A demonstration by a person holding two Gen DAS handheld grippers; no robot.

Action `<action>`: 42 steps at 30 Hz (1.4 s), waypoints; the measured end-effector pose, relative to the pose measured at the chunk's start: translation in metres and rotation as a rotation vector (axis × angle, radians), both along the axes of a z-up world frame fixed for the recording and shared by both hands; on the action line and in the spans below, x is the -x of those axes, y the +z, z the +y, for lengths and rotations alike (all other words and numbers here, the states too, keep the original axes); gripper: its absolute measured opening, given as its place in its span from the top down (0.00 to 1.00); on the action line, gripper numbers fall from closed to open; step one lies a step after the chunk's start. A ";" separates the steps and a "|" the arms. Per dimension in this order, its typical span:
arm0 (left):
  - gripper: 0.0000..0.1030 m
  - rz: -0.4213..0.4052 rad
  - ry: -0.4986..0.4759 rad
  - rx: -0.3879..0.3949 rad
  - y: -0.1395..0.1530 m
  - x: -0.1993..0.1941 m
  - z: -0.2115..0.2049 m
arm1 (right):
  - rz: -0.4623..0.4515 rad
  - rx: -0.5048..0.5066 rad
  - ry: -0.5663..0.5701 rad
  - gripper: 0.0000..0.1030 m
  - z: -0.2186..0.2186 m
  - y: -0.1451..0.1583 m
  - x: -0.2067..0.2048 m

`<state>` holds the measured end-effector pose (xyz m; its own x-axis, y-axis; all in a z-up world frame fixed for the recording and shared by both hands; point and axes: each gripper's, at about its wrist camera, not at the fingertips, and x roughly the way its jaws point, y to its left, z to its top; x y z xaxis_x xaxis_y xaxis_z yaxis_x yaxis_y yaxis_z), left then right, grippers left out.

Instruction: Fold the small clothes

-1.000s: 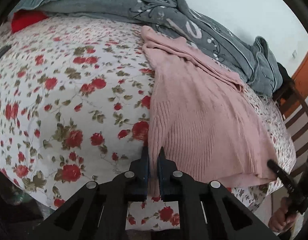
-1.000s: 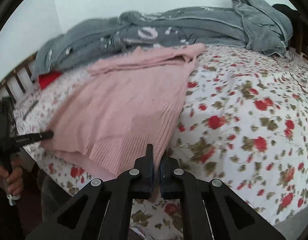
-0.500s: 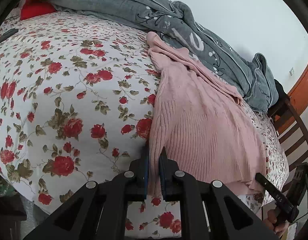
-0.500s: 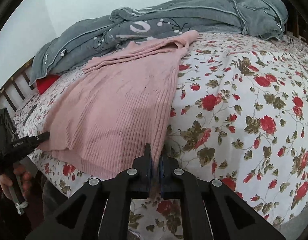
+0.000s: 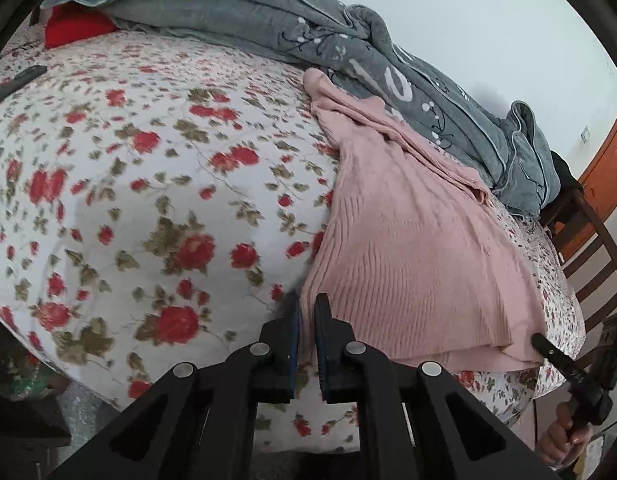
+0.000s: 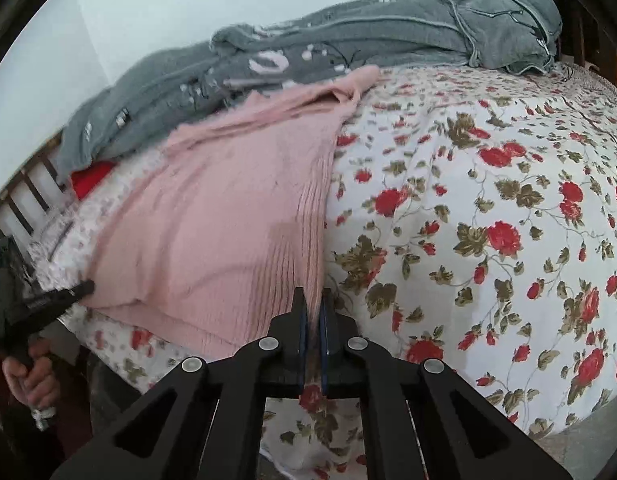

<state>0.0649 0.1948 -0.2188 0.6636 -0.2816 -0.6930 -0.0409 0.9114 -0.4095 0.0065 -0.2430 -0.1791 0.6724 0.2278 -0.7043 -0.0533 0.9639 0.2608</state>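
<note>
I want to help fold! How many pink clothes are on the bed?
1. A single pink sweater lies on the flowered bedsheet, its far end touching the gray blanket. Both grippers' jaws pinch its near hem. More clothes could hide under the blanket.

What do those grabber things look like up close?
Both the left gripper and right gripper are black plastic, with angled linkage bars joined by round silver bolts. Their narrow fingers have blue inner pads. Bare hands hold black handles; no sleeves show.
</note>
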 end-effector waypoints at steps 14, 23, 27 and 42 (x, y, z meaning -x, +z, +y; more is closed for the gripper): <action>0.73 0.038 -0.070 0.010 0.011 -0.006 -0.011 | -0.012 -0.027 0.024 0.62 0.001 0.007 0.001; 0.74 0.016 -0.060 -0.059 0.004 -0.014 -0.026 | -0.008 -0.004 0.020 0.68 0.014 -0.012 -0.010; 0.74 -0.001 -0.046 -0.061 0.004 -0.011 -0.027 | -0.021 0.067 0.037 0.68 0.023 -0.012 -0.008; 0.90 0.014 -0.019 0.035 0.001 -0.010 -0.018 | -0.009 0.004 0.026 0.94 0.018 -0.010 -0.010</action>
